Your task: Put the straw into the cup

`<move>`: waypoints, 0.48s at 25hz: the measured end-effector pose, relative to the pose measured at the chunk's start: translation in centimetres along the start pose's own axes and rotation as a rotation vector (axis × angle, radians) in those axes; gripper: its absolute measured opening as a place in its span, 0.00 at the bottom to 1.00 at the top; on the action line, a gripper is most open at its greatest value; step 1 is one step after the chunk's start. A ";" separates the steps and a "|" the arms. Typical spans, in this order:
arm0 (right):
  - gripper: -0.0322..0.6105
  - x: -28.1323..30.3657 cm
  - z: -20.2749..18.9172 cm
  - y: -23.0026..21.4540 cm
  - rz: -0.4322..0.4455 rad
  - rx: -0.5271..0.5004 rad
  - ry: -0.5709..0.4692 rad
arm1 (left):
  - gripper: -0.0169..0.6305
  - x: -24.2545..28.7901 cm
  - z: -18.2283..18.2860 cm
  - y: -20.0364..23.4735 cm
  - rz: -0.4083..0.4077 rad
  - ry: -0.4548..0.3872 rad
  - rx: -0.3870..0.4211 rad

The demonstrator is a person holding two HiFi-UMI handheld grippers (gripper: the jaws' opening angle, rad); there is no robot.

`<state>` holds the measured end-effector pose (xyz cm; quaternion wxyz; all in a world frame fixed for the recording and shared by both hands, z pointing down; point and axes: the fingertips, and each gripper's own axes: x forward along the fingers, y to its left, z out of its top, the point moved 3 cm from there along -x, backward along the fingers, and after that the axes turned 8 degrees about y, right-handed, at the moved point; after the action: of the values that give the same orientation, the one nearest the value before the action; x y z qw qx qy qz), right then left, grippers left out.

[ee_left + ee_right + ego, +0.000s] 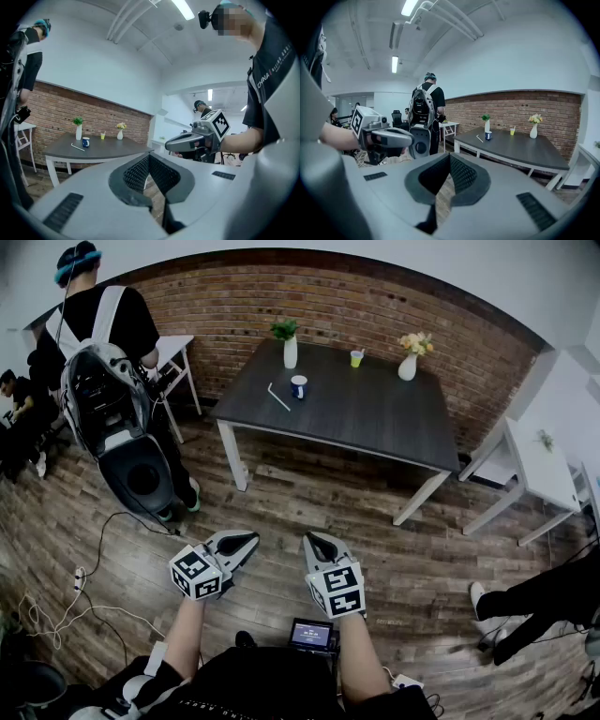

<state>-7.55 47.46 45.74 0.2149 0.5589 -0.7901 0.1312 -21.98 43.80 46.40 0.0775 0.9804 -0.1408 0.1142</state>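
A white straw point(278, 397) lies flat on the dark table point(375, 418), just left of a blue cup point(299, 386). Both also show far off in the left gripper view as straw point(77, 147) and cup point(86, 142), and in the right gripper view as straw point(479, 138) and cup point(488, 135). My left gripper point(248, 540) and right gripper point(312, 540) hang side by side over the wooden floor, well short of the table. Each has its jaws shut with nothing between them, as the left gripper point(149, 158) and right gripper point(450, 158) show in their own views.
On the table stand a white vase with a green plant point(290, 348), a yellow-green cup point(356, 358) and a flower vase point(409, 362). A person with a backpack point(103, 362) stands left of it. White tables point(534, 465) flank it. Cables point(56, 610) lie on the floor.
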 end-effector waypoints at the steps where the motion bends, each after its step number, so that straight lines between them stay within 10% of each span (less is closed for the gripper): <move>1: 0.06 0.0 0.1 -0.2 0.000 -0.001 0.002 | 0.03 0.3 0.1 0.0 -0.001 0.002 0.002; 12: 0.06 -0.1 -0.2 -0.3 0.028 0.021 -0.007 | 0.03 1.0 0.3 -0.6 -0.019 0.017 0.026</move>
<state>-7.16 47.56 45.85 0.2044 0.5503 -0.7972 0.1407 -20.84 44.10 46.32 0.0670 0.9816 -0.1295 0.1235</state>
